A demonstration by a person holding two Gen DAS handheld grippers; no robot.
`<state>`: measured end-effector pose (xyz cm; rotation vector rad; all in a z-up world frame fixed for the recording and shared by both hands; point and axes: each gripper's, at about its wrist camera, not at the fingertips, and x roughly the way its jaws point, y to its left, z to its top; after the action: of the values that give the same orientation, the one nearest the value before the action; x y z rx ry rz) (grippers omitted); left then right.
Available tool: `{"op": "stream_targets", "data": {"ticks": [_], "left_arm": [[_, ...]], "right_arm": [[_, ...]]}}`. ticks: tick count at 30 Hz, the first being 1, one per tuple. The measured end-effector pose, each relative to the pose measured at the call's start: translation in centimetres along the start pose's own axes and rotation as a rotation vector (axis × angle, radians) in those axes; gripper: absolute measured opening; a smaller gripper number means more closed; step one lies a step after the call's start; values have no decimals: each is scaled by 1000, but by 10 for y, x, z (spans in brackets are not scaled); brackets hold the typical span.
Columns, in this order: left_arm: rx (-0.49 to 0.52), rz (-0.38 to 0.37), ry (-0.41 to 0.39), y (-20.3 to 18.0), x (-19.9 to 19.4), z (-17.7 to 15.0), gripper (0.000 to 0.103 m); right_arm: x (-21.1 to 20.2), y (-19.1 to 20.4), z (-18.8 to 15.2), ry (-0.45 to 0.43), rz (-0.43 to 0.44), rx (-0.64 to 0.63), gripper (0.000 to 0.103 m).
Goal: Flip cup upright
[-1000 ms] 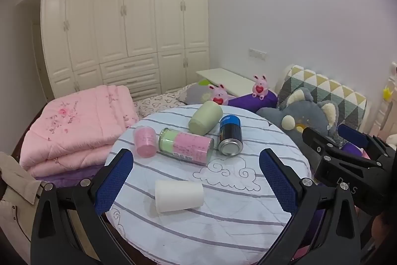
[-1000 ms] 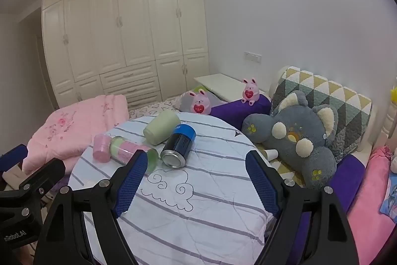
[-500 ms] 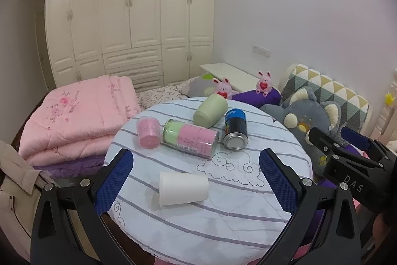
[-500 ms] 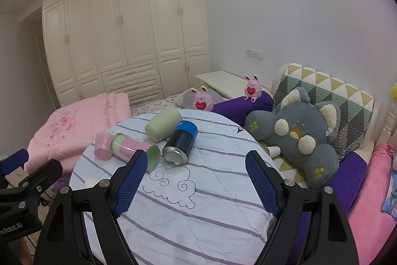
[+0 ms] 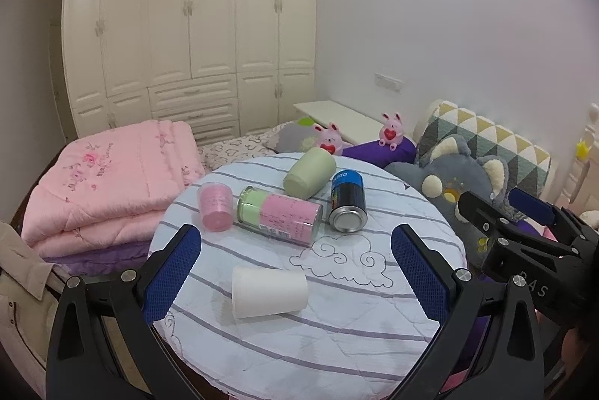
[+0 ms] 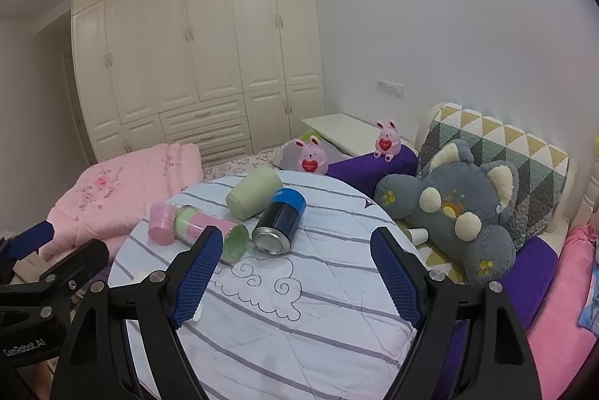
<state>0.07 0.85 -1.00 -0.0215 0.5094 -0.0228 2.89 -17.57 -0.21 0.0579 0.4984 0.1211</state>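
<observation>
Left gripper: spread wide, empty, framing its likely target.
White cup: lay sideways near the counter's front edge, apart from the clutter.
Right gripper: wide, empty, apparently idle.

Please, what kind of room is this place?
Most likely a bedroom in a home: a tall white wardrobe fills the far wall, a folded pink quilt lies beside the round table, and a grey plush toy leans on a cushion.

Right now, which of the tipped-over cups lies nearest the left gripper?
The white paper cup, alone at the table's near edge between the open left gripper; the pink and pale green cups lie farther back.
</observation>
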Motion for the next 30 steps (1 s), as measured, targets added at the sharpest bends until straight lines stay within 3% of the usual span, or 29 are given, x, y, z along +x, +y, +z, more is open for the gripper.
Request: {"op": "stream_targets", "data": {"ticks": [14,30], "left_arm": [[10,-70,23,-6,11,1,103],[10,-49,55,1,27,1,103]], "right_arm": [[-3,-6,1,-10,-65,7,82],[12,-3,-1,23,-59,6,82]]}}
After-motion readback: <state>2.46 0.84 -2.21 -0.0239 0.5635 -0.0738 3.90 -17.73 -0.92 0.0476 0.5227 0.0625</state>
